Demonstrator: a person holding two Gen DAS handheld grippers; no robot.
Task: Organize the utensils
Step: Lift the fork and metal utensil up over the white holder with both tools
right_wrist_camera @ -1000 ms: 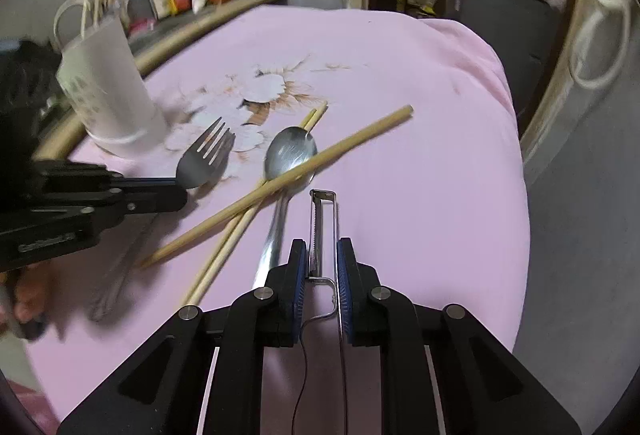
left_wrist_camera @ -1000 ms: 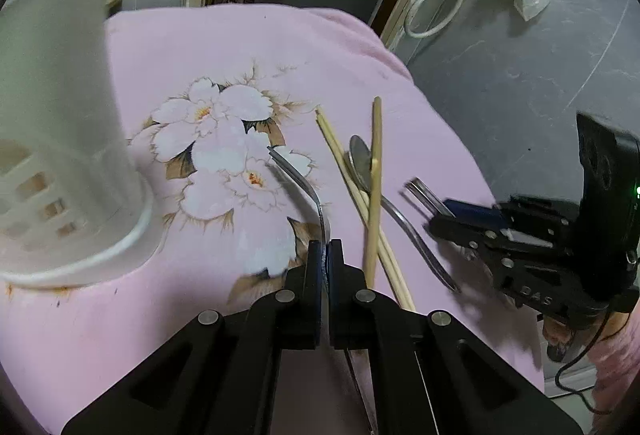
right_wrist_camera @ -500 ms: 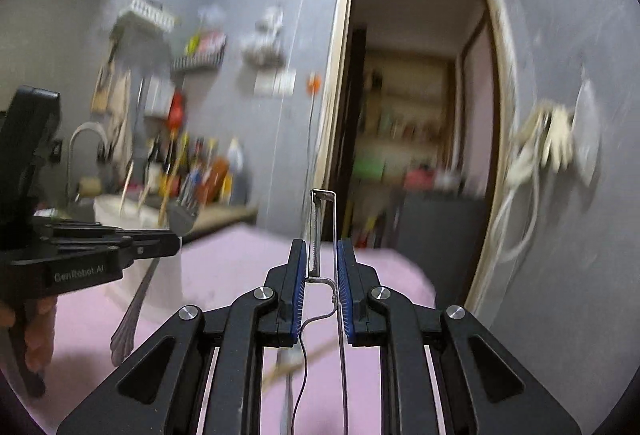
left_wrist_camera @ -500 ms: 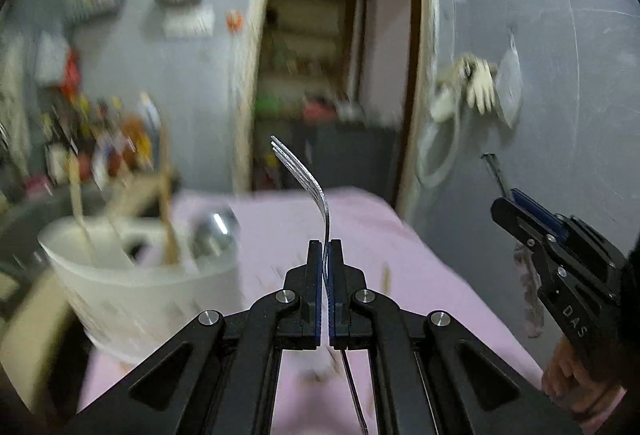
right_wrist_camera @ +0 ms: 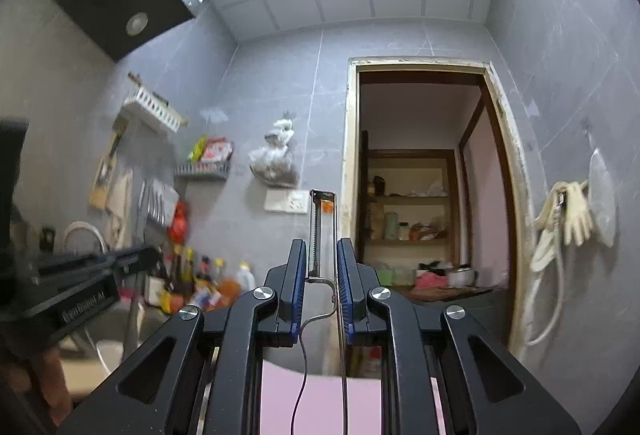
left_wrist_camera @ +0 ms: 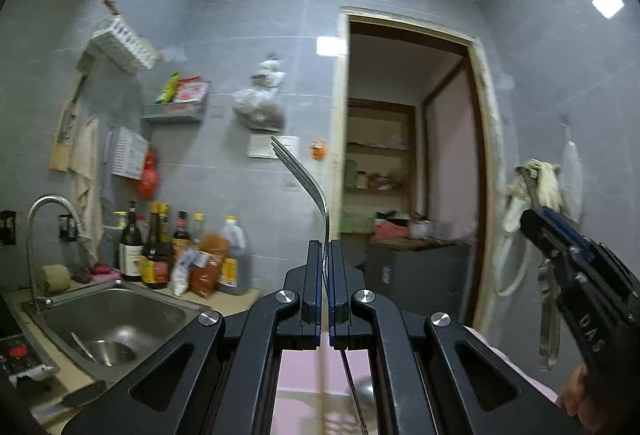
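My left gripper (left_wrist_camera: 325, 255) is shut on a metal fork (left_wrist_camera: 308, 183) whose tines point up toward the wall. My right gripper (right_wrist_camera: 322, 255) is shut on a wire-framed metal peeler (right_wrist_camera: 322, 231), its blade end standing up between the pads. Both grippers are raised and aim at the wall and doorway. The right gripper shows at the right of the left wrist view (left_wrist_camera: 532, 211), the peeler hanging from it. The left gripper shows at the left of the right wrist view (right_wrist_camera: 140, 259), the fork handle hanging below it. The pink cloth (right_wrist_camera: 320, 403) shows only under the fingers.
A steel sink (left_wrist_camera: 108, 319) with a tap (left_wrist_camera: 48, 207) lies at lower left. Several sauce bottles (left_wrist_camera: 160, 251) stand behind it. An open doorway (left_wrist_camera: 408, 171) is ahead. Gloves and a hose (right_wrist_camera: 560, 223) hang on the right wall.
Both grippers have tilted up from the pink cloth to face the wall, each still holding its utensil. The white holder and the utensils on the cloth have dropped out of view.
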